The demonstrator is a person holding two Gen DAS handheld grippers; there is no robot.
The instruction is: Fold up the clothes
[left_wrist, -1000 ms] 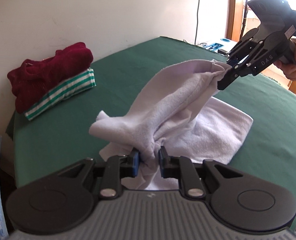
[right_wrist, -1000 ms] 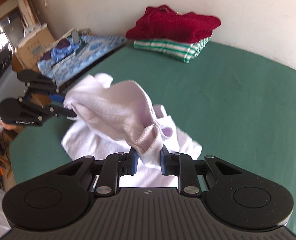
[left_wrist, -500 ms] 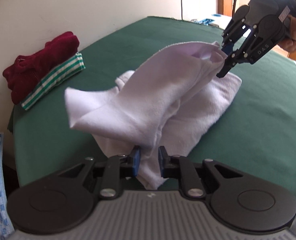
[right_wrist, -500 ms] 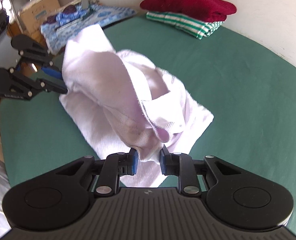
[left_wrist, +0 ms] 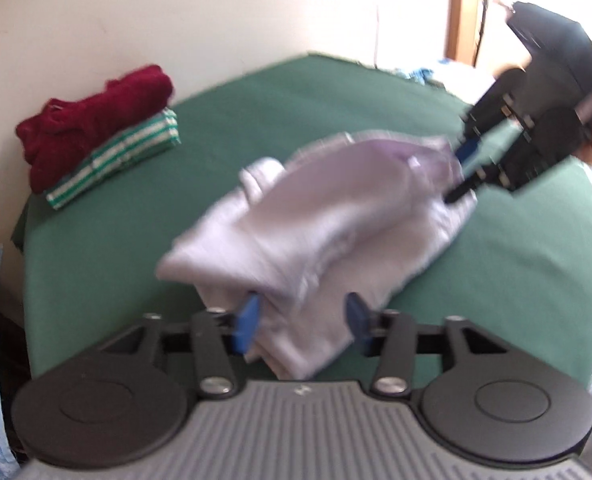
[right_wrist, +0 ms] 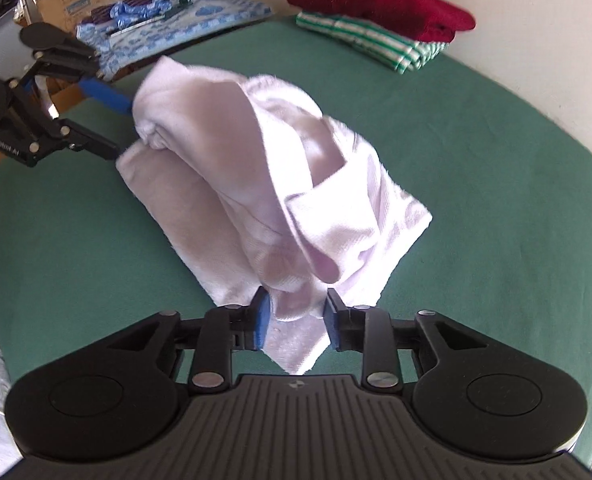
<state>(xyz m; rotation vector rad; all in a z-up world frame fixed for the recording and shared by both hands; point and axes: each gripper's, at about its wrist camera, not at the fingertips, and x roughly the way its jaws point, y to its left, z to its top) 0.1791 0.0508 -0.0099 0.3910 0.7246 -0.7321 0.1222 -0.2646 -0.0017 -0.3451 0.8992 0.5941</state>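
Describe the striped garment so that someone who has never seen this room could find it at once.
Look at the green table and follow it to its far edge by the pale wall. Two folded garments are stacked there; the striped garment is the lower one, green and white, under the dark red sweater.

Left gripper [left_wrist: 302, 322]: angled downward, jaws opening and standing wide, cloth lying loose between the blue pads.
Right gripper [right_wrist: 296, 316]: angled steeply downward, jaws opening, pads just beside the cloth hanging between them.

Garment [right_wrist: 255, 184] mid-table [right_wrist: 476, 184] — sweater [right_wrist: 384, 4] atop striped stack [right_wrist: 376, 42] behind, by wall.
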